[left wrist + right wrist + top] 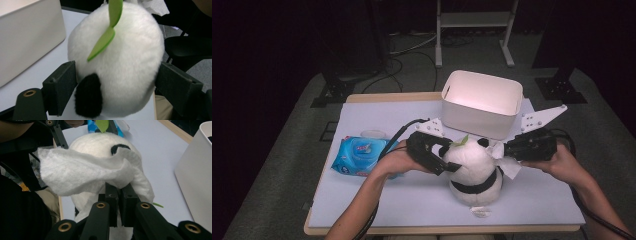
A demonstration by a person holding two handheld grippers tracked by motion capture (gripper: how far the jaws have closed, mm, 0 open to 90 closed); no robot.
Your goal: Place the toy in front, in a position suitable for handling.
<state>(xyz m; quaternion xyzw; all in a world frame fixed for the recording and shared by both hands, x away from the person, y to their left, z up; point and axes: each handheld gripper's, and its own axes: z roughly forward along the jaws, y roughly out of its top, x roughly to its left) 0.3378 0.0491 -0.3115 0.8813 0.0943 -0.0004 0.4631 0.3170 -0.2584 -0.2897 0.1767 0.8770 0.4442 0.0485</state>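
Now the left gripper [443, 161] straddles the panda's [474, 172] head, jaws wide against its sides; the right gripper [508, 150], clamped on a wipe [507, 162], waits just beside.

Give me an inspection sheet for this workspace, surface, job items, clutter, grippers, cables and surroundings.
Surface: pale mat over a wooden table.
Job's things: plush panda upright near the front edge; white wipe draped against its head.
Clutter: blue wet-wipe pack at the left; white bin at the back.
Grippers: left gripper with jaws on either side of the panda's head, whether pressing cannot be told; right gripper shut on the wipe.
Cables: a black cable trails from the left gripper.
Surroundings: dark room, grey floor, white frame behind.
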